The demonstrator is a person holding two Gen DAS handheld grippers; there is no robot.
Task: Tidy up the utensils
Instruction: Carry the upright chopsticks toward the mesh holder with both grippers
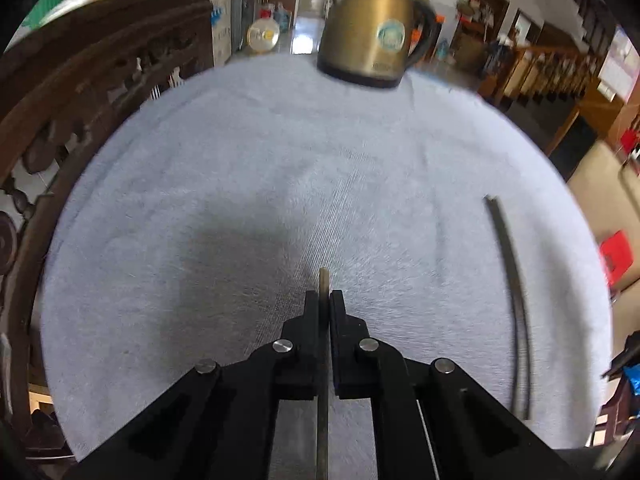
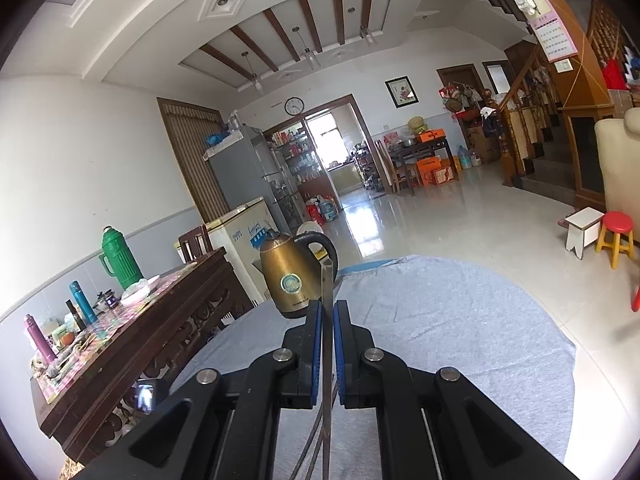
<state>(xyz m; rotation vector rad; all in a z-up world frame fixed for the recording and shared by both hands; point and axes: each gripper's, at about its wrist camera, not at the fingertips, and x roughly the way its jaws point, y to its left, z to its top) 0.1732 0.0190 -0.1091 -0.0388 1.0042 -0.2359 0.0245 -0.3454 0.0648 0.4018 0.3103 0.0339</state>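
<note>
My left gripper [image 1: 324, 296] points down at the pale blue cloth [image 1: 240, 184] on the round table. It is shut on a thin brownish chopstick [image 1: 324, 280], whose tip pokes out just past the fingertips and close over the cloth. A dark chopstick [image 1: 510, 292] lies loose on the cloth to the right. In the right wrist view my right gripper [image 2: 328, 306] is held nearly level above the cloth [image 2: 460, 320]. Its blue pads [image 2: 316, 332] are shut on a thin metal chopstick [image 2: 327, 280] that sticks up past the fingertips.
A brass-coloured electric kettle [image 1: 370, 28] [image 2: 290, 276] stands at the table's far edge. A carved dark wooden sideboard [image 2: 132, 332] with flasks and a green thermos [image 2: 118, 258] stands on the left. A red stool [image 2: 618, 236] and a white stool [image 2: 584, 230] stand on the tiled floor at right.
</note>
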